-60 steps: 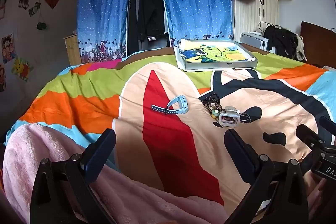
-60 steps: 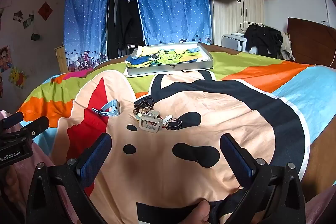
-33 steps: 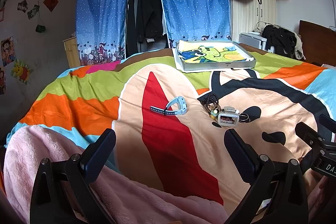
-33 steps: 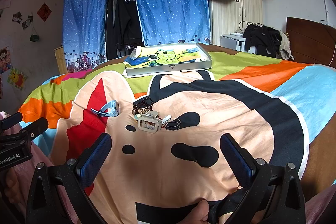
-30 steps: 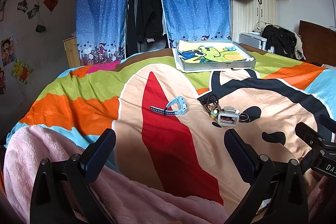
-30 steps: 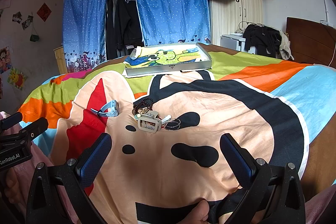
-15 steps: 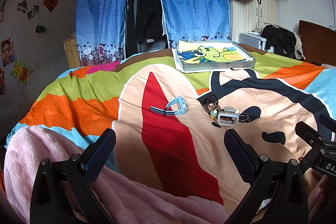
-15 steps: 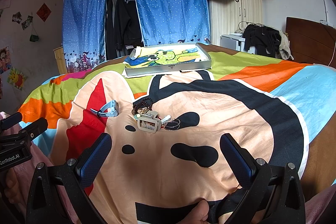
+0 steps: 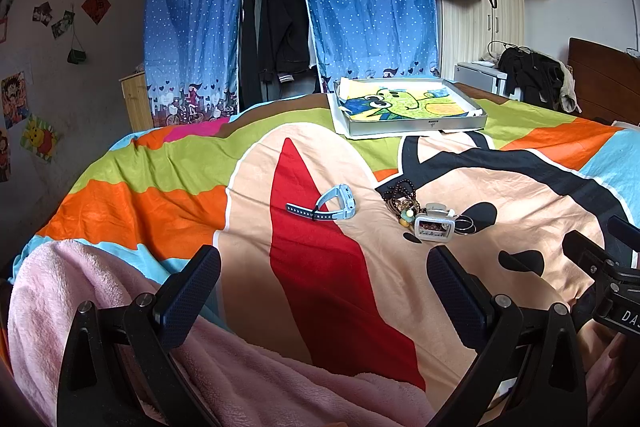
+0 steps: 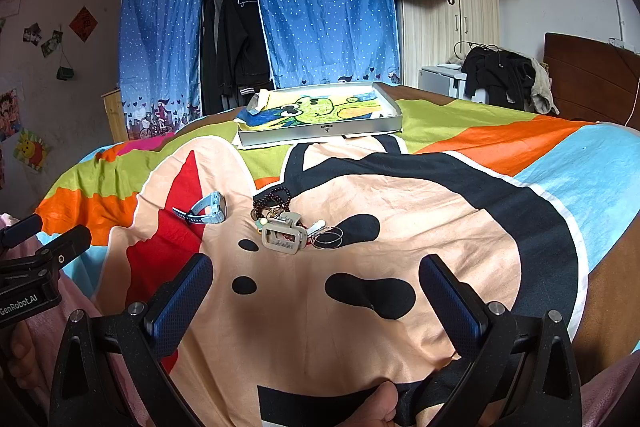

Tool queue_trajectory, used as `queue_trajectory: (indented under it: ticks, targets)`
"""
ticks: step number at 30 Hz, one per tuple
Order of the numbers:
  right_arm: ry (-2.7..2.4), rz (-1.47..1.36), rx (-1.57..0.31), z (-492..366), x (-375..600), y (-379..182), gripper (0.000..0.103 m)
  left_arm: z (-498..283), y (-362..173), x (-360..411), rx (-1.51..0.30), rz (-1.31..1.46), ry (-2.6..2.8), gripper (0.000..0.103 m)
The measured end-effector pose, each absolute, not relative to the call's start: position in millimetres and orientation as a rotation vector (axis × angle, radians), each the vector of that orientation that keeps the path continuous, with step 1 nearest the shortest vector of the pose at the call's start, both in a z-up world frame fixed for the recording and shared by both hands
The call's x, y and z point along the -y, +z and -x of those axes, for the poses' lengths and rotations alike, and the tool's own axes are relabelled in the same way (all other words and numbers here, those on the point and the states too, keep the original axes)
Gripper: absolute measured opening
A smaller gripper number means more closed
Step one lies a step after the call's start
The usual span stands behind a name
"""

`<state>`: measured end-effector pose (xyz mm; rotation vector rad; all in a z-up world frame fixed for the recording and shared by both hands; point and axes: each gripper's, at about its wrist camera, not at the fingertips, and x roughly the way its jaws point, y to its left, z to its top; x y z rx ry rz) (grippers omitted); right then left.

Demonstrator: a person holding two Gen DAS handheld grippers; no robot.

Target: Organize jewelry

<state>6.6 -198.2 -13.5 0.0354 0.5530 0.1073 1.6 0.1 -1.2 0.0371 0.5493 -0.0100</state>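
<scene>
We hold our left gripper [image 9: 322, 289] with its fingers spread wide and nothing between them, low over the near edge of the bedspread [image 9: 320, 287] and a pink blanket [image 9: 100, 307]. Our right gripper [image 10: 316, 293] is likewise spread and empty, near the bed's near edge. Farther in, a light blue watch [image 9: 332, 207] lies on the red patch; its long axis runs left to right, the dark strap end pointing left and the case at the right. Just right of it, apart, sits a small heap: a dark beaded bracelet [image 9: 400, 191], a grey hair claw clip [image 9: 434, 227] and thin hoop rings [image 10: 328, 238], touching one another. A shallow grey tray [image 9: 416, 125] lined with a cartoon drawing rests at the far side.
</scene>
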Motion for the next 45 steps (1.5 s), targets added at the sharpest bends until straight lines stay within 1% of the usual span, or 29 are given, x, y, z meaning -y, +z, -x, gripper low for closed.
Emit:
queue_trajectory:
  ticks: [31, 39, 45]
  targets:
    - [0.104, -0.042, -0.552, -5.0, 199.6, -14.8, 0.103, 2.7, 2.8, 7.2, -0.551, -0.062, -0.025, 0.101]
    - [0.064, -0.054, -0.580, -9.3, 198.7, -11.8, 0.103, -18.6, 7.9, 6.4, -0.609, -0.034, -0.062, 0.101]
    - [0.035, -0.126, -0.632, -21.1, 204.8, -14.9, 0.103, -40.1, 12.0, 8.9, -0.668, -0.028, -0.078, 0.101]
